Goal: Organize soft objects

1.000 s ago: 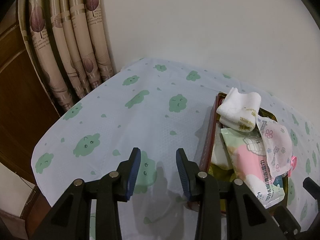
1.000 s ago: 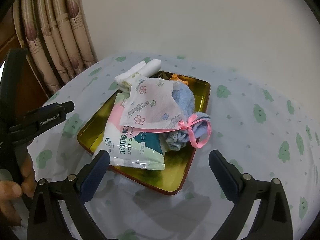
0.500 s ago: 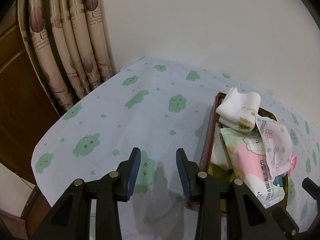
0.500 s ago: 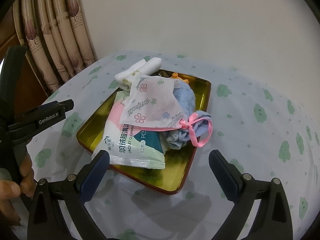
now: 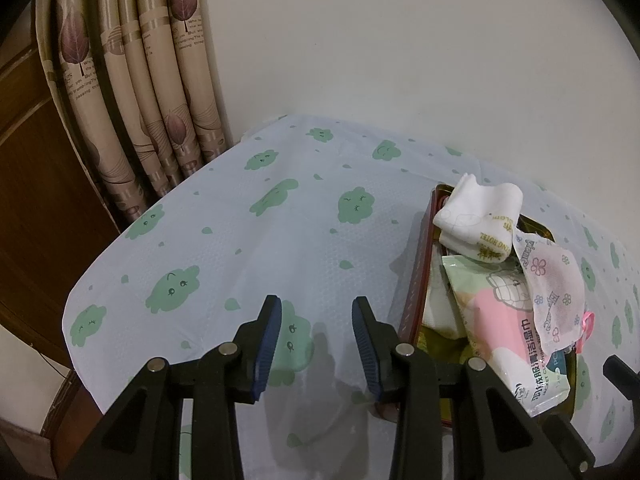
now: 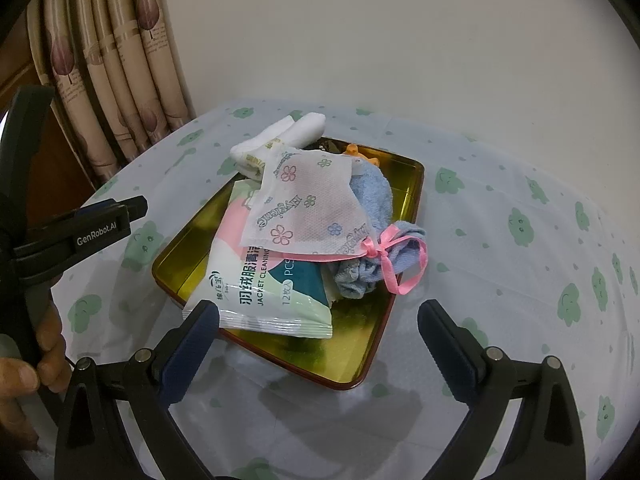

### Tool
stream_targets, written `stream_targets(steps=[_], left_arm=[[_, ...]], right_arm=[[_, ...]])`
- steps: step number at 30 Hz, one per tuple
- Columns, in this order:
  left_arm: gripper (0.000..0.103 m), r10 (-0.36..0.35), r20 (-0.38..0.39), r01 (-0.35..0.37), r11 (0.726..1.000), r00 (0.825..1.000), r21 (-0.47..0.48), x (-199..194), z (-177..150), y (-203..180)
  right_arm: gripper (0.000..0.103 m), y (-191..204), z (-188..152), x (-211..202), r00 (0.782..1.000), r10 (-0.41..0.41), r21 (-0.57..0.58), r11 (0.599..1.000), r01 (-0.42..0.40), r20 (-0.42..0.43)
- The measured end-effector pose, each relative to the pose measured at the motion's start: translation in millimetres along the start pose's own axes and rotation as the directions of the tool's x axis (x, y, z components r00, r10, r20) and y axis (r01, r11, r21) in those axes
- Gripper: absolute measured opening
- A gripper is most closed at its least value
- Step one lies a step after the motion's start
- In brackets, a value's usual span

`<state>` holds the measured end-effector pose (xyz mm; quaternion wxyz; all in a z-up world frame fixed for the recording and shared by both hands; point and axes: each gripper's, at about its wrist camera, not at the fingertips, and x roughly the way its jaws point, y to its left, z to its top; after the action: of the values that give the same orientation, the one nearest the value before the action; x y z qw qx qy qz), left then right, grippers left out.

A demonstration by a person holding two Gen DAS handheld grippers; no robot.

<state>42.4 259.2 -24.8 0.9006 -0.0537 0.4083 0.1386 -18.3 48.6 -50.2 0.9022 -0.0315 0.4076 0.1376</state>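
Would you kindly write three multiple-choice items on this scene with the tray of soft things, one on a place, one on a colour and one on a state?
1. Where does the flowered white pouch lie?
A. On top of the pile in the tray
B. On the tablecloth beside the tray
C. Between the right gripper's jaws

2. What colour is the ribbon tied at the pouch's neck?
A. Green
B. Pink
C. Black

3. How do the jaws of the right gripper stand?
A. Shut on the wipes pack
B. Shut on nothing
C. Open, holding nothing

Answers:
1 A: the pouch rests over the wipes pack and the blue towel, inside the gold tray.
2 B: the bow and its loops are pink.
3 C: its jaws stand wide apart at the tray's near edge, pressing on nothing.
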Motion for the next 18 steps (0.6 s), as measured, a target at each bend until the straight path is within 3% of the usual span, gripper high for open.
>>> stream_targets(steps=[18], left_arm=[[0.037,0.001,0.003,-0.001,1.0,1.0,0.011,0.1,-0.5,-1.2]], right_arm=[[0.099,2.3,-0.5,2.1,1.0,0.004,-0.012,1.0,-0.004,-0.01]])
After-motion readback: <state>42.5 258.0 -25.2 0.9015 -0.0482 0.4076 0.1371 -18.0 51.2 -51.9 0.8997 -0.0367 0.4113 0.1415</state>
